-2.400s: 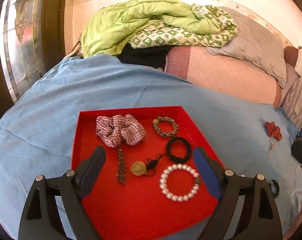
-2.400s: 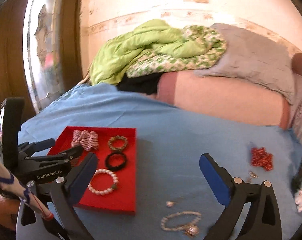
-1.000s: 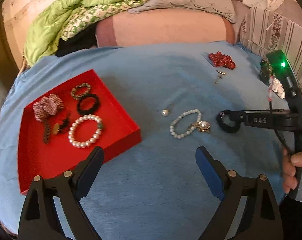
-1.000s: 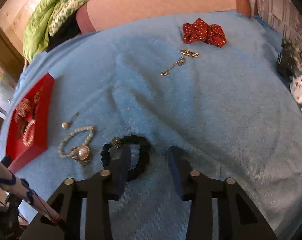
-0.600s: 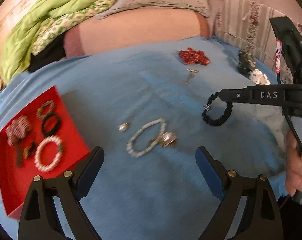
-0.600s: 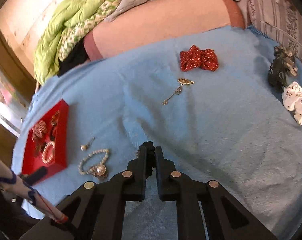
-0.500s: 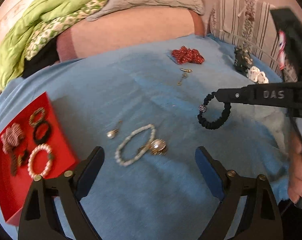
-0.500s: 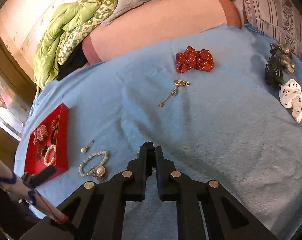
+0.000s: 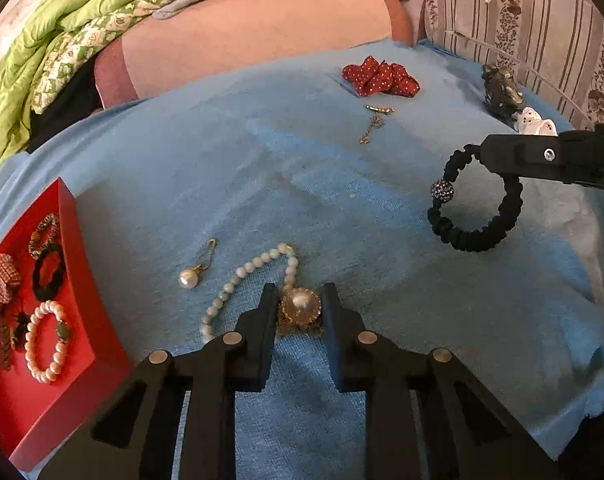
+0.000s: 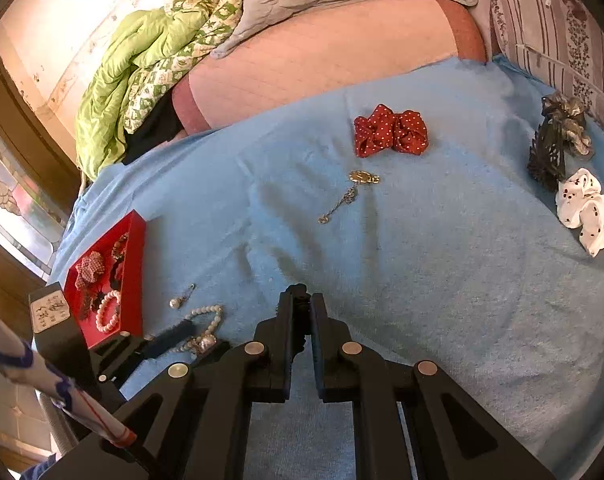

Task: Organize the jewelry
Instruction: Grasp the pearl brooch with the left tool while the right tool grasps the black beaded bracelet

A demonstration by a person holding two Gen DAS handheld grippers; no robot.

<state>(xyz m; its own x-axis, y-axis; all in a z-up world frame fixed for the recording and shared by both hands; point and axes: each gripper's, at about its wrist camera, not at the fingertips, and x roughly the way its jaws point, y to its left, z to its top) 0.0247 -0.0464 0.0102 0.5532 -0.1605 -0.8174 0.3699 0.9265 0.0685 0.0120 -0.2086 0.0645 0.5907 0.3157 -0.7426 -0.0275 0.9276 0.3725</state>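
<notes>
My left gripper [image 9: 299, 306] is shut on the round gold-and-pearl pendant of a pale bead bracelet [image 9: 245, 270] that lies on the blue cloth. My right gripper [image 10: 300, 294] is shut on a black braided bracelet [image 9: 478, 208] with a sparkly bead and holds it above the cloth at the right; in the right wrist view only a sliver of it shows between the fingers. The red tray [image 9: 75, 216] stands at the left and holds a plaid scrunchie, a black band, a pearl bracelet [image 9: 45, 340] and other pieces.
On the cloth lie a pearl drop earring [image 9: 189, 278], a gold chain [image 9: 374, 122], a red dotted scrunchie [image 9: 380, 76], a dark hair claw [image 10: 550, 148] and a white dotted scrunchie [image 10: 586, 208]. Pillows and a green quilt [image 10: 141, 68] lie behind.
My left gripper has moved from the tray to the bead bracelet and shut on its pendant. My right gripper has shut on the black bracelet and lifted it off the cloth.
</notes>
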